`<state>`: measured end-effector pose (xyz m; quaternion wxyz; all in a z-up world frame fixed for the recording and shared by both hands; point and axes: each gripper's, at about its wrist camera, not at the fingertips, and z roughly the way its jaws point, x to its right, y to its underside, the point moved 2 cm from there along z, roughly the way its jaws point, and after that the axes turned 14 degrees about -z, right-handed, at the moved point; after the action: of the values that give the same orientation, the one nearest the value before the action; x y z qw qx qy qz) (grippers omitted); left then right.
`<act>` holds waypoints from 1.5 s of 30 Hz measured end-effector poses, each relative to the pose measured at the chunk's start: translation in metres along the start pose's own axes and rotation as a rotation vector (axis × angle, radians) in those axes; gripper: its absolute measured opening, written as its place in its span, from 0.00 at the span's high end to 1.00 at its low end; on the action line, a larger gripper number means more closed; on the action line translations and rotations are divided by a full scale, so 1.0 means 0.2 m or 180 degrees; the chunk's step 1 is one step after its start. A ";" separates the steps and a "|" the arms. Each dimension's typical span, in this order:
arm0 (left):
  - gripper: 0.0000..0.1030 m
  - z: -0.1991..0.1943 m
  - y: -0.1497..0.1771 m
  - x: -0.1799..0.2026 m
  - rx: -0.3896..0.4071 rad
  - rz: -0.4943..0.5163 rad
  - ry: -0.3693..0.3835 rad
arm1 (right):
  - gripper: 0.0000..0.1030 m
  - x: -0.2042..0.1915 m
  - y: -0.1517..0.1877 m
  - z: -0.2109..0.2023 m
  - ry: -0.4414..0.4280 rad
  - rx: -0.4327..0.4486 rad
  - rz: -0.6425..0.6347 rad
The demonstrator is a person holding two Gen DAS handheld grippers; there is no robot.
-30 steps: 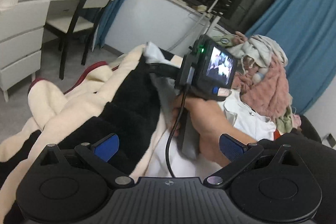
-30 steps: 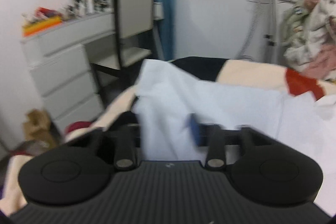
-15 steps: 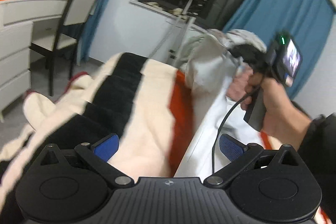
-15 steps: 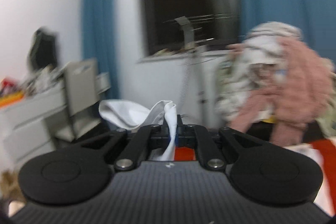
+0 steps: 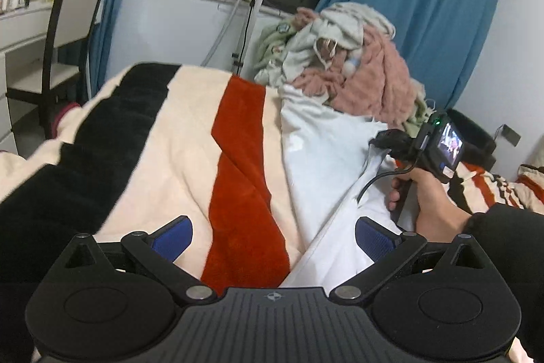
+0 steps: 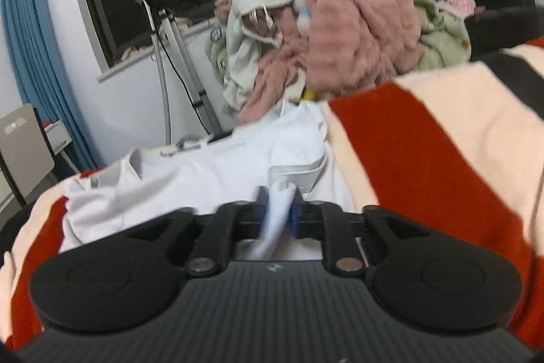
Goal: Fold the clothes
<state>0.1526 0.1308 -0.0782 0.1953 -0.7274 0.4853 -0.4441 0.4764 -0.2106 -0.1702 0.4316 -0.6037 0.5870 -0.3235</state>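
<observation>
A white shirt (image 5: 323,152) lies on the striped blanket (image 5: 190,138) of the bed; it also shows in the right wrist view (image 6: 217,165). My right gripper (image 6: 278,210) is shut on a fold of the white shirt and holds it low over the cloth; it also shows in the left wrist view (image 5: 377,142) at the right, held in a hand. My left gripper (image 5: 272,237) is open and empty, above the blanket's red stripe and the shirt's near edge.
A pile of pink, green and grey clothes (image 5: 343,56) sits at the far end of the bed, also in the right wrist view (image 6: 323,33). A chair (image 5: 68,33) and white desk (image 5: 17,26) stand at left. A stand (image 5: 248,5) is by the window.
My right gripper swung the shirt's fold from the left side across to the right and lowered it onto the shirt. My left gripper stayed open and turned toward the bed's middle.
</observation>
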 end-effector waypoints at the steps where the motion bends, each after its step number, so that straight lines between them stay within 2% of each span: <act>1: 0.00 0.03 -0.01 0.00 -0.0015 0.0012 -0.0012 | 0.39 -0.02 -0.01 0.01 -0.0099 -0.0025 -0.0034; 2: 0.00 0.05 -0.01 0.00 -0.0030 0.0038 -0.0022 | 0.10 -0.05 -0.03 0.02 -0.0199 -0.0049 -0.0068; 3: 0.00 0.08 -0.01 0.00 -0.0056 0.0067 -0.0014 | 0.07 -0.06 -0.04 0.00 -0.0226 -0.0063 -0.0087; 5: 0.00 0.10 0.00 0.00 -0.0117 0.0106 0.0021 | 0.09 -0.08 -0.06 -0.03 -0.0279 -0.0090 -0.0124; 7: 0.00 0.11 0.01 0.01 -0.0152 0.0159 0.0034 | 0.09 -0.09 -0.08 -0.11 -0.0217 -0.0093 -0.0111; 9: 0.00 0.09 0.02 0.02 -0.0121 0.0228 0.0058 | 0.09 -0.10 -0.10 -0.23 -0.0219 0.0018 -0.0203; 11: 0.00 0.04 0.04 0.04 -0.0084 0.0285 0.0085 | 0.09 -0.11 -0.12 -0.37 -0.0145 0.0131 -0.0306; 18: 0.00 -0.21 0.09 0.12 0.0062 0.0442 0.0224 | 0.09 -0.14 -0.13 -0.99 -0.0190 0.0391 -0.0138; 25: 0.00 -0.48 0.16 0.24 0.0169 0.0571 0.0312 | 0.09 -0.24 0.03 -1.66 -0.0302 0.0523 -0.0236; 30: 0.00 -0.59 0.25 0.32 0.0249 0.0738 0.0325 | 0.09 -0.25 0.28 -2.03 -0.0278 0.0475 -0.0321; 36: 0.00 -0.59 0.36 0.34 0.0095 0.0847 0.0304 | 0.09 -0.24 0.39 -2.14 -0.0191 0.0402 -0.0251; 40: 0.00 -0.55 0.38 0.33 0.0013 0.0870 0.0180 | 0.09 -0.23 0.46 -2.21 -0.0134 0.0354 -0.0204; 45: 0.00 -0.45 0.27 0.16 -0.0291 0.0335 -0.0110 | 0.09 -0.21 0.50 -2.23 -0.0167 0.0308 -0.0106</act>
<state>0.0519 0.0919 -0.0554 0.1932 -0.7166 0.5393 -0.3979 0.0297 -0.2255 -0.0695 0.4700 -0.6002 0.5490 -0.3427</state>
